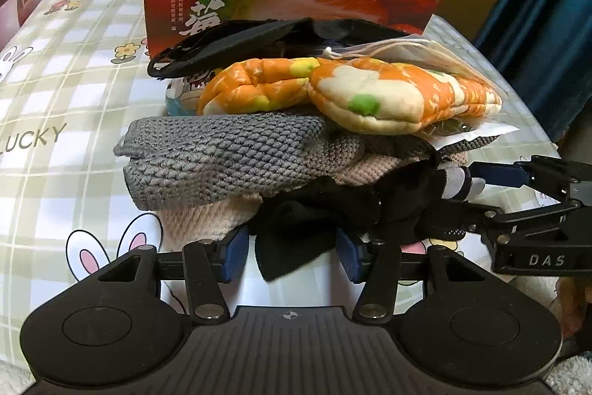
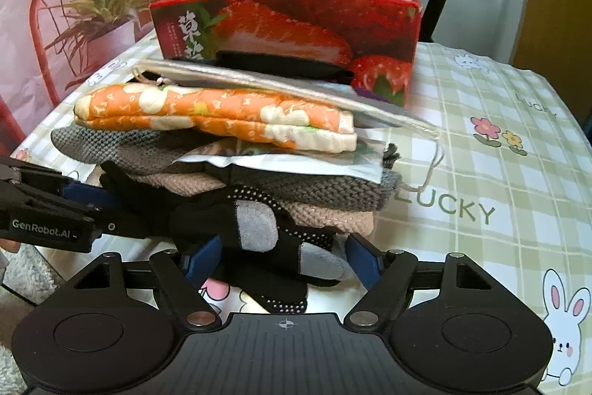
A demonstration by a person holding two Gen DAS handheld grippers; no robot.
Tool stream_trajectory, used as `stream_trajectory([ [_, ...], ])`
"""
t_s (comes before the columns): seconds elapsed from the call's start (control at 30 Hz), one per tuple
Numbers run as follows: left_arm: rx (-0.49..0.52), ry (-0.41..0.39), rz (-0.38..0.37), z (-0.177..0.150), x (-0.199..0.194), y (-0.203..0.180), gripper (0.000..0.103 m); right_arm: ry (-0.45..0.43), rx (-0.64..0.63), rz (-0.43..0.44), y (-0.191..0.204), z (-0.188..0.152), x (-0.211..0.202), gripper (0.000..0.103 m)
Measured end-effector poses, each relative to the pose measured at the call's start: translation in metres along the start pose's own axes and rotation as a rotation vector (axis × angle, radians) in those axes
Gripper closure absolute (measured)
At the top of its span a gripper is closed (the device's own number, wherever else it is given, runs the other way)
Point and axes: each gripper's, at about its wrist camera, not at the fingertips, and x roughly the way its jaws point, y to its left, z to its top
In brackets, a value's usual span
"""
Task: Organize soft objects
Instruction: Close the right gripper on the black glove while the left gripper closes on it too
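I have both tools down at the near edge of a heap of soft things piled on the counter, which wears a green-checked cloth with rabbits and the word LUCKY.

My left tool stands part-way apart with a flap of black fabric lying between its blue pads; whether the pads press on it I cannot tell. My right tool has the black and grey gloves (dotted grip on the palms) lying between its fingers, and there too I cannot tell whether they pinch. No earlier picture here, so only the stance.

The heap itself: a grey knit cloth over a beige knit one, then an orange floral padded mitt on top, with a clear plastic bag and a dark flat piece above that. Just behind the heap stands an open red strawberry box, upright.

From the left view the right tool comes in from the right edge, near the black fabric
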Motion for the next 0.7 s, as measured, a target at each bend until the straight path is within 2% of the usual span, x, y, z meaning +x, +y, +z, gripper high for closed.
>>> stream_trajectory([
  [0.1, -0.029, -0.016, -0.023, -0.003, -0.001, 0.005, 0.05, -0.024, 0.004, -0.009, -0.003, 0.001, -0.005, 0.033],
  [0.27, -0.065, -0.033, -0.053, -0.011, -0.007, 0.016, 0.062, -0.026, -0.001, 0.0, -0.005, 0.0, -0.003, 0.037],
  [0.53, -0.016, -0.037, -0.024, -0.012, -0.008, 0.007, 0.063, 0.023, 0.0, 0.038, -0.002, -0.004, 0.009, 0.04],
  [0.7, -0.029, -0.04, -0.031, -0.011, -0.007, 0.008, 0.063, 0.02, -0.012, 0.054, 0.002, -0.006, 0.008, 0.052],
])
